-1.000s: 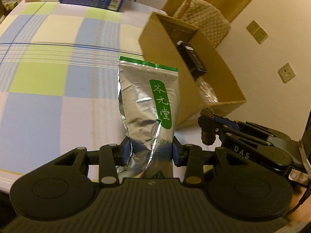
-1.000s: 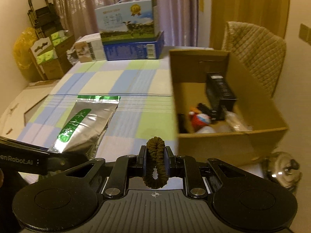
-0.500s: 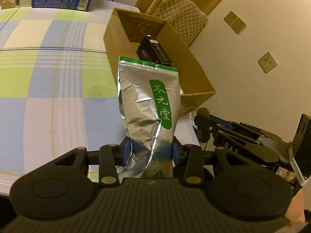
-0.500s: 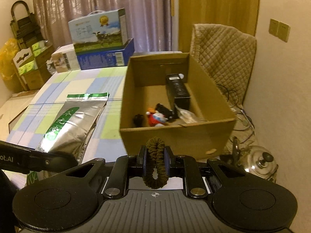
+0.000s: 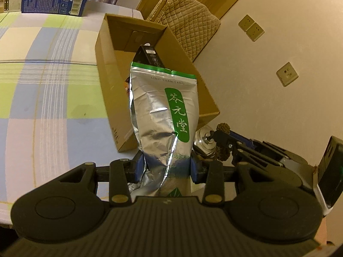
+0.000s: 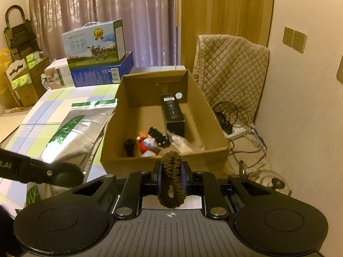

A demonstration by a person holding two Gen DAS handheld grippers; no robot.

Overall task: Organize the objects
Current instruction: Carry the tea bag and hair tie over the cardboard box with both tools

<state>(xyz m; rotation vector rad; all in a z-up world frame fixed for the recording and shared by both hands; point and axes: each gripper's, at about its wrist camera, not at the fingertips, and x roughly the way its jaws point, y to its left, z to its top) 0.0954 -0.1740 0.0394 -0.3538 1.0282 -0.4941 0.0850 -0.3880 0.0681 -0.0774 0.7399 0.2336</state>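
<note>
My left gripper (image 5: pixel 166 167) is shut on the bottom of a silver tea pouch (image 5: pixel 163 115) with a green label, held up in front of an open cardboard box (image 5: pixel 111 90). The pouch also shows in the right wrist view (image 6: pixel 79 128), left of the box (image 6: pixel 214 117). My right gripper (image 6: pixel 171 176) is shut on a dark brown hair scrunchie (image 6: pixel 171 171), just before the box's near wall. It also shows in the left wrist view (image 5: pixel 223 143). In the box lie a black carton (image 6: pixel 172 113), a red and white toy (image 6: pixel 148 144) and small dark items.
The box stands at the right edge of a checked tablecloth (image 5: pixel 42 85). Milk cartons (image 6: pixel 96 53) stand at the table's far end. A quilted chair (image 6: pixel 231 64), cables and a glass pot lid (image 6: pixel 274 184) lie on the floor to the right.
Both grippers have swung right toward the box. The pouch now overlaps the box's opening, and the scrunchie has come up close to the box's near wall.
</note>
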